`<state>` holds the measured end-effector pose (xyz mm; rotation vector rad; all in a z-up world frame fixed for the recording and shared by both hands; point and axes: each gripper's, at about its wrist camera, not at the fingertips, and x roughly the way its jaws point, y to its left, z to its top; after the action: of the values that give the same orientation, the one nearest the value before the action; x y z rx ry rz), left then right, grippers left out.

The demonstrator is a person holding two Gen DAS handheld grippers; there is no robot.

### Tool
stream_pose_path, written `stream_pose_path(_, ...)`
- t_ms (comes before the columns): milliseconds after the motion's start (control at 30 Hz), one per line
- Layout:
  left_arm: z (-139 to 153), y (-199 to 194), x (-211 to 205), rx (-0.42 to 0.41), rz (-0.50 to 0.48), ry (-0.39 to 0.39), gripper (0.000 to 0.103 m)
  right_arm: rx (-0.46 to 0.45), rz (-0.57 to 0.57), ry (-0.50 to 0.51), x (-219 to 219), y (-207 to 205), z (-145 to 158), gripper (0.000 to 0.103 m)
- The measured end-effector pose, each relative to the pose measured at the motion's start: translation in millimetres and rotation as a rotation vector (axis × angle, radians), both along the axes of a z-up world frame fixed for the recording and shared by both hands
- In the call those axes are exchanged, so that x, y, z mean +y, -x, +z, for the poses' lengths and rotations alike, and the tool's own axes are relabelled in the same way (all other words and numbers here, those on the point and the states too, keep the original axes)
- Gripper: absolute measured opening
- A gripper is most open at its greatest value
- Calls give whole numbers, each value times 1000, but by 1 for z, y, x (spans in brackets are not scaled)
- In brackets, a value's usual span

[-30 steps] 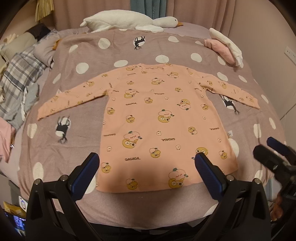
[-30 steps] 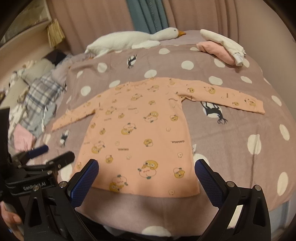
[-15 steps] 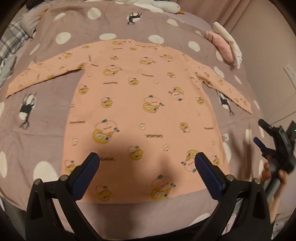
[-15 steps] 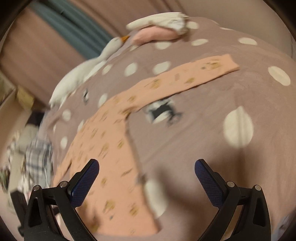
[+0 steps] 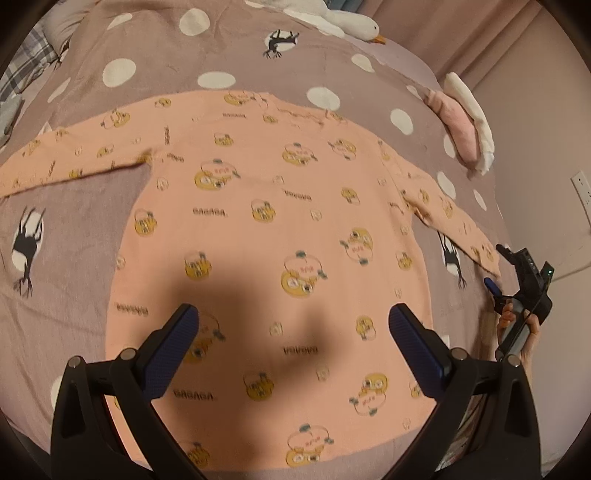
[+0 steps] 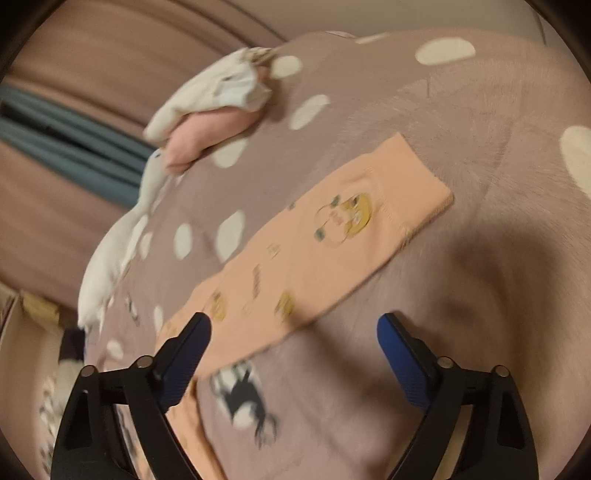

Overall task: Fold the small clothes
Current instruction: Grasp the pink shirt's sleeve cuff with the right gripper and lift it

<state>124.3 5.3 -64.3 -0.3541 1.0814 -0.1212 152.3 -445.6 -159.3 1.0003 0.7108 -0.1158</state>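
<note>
A peach long-sleeved shirt [image 5: 280,229] printed with yellow cartoon figures lies spread flat on the dotted bedspread [image 5: 66,295], sleeves out to both sides. My left gripper [image 5: 293,323] hovers open over the shirt's lower body with nothing between its fingers. My right gripper [image 6: 293,332] hangs just above the shirt's right sleeve [image 6: 332,243], near the cuff; its jaws are closing, and only a strip of the sleeve's lower part lies beneath them, untouched. In the left wrist view the right gripper [image 5: 498,271] shows at the sleeve's end, held by a hand.
A folded pink and white stack of clothes [image 5: 465,125] lies at the bed's far right. A white goose plush [image 5: 347,22] lies along the far edge by the curtains. Plaid fabric [image 5: 26,62] sits at the far left. A wall socket [image 5: 583,188] is on the right.
My left gripper has come down closer over the shirt's body. My right gripper has swung right and rolled, from facing the whole shirt to hovering over the right sleeve cuff, its jaws slightly narrower.
</note>
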Motion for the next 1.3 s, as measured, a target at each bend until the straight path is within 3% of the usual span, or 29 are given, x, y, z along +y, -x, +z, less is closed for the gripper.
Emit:
stream_pose_path(100, 3, -9, 5, -8, 18, -2, 103, -13, -50, -26, -11, -9, -8, 78)
stream_pose_path(267, 0, -21, 10, 1, 38, 0, 103, -78, -161, -105, -33, -11, -19, 51)
stream_pose_path(367, -3, -23, 11, 11, 40, -1, 103, -66, -216, -106, -41, -11, -28, 12)
stream_pose_path(400, -4, -24, 12, 12, 41, -3, 103, -64, -223, -114, -44, -11, -30, 9)
stream_pose_path(500, -7, -26, 17, 13, 42, -1, 103, -50, -190, -66, -40, -17, -20, 6)
stream_pose_path(600, -9, -31, 23, 4, 56, 2, 103, -80, -63, 73, -13, -31, 19, 5)
stream_pose_path(733, -14, -41, 36, 15, 110, 5, 103, -138, 137, 297, 53, -52, 89, 5)
stream_pose_path(933, -9, -42, 66, 2, 168, 71, 103, -220, 349, 473, 165, -80, 158, 5)
stream_pose_path(1133, -3, -19, 115, -18, 255, 75, 103, -264, 507, 669, 290, -106, 181, 5)
stream_pose_path(1300, -12, 6, 163, 10, 360, 64, 103, -255, 669, 855, 401, -112, 152, 5)
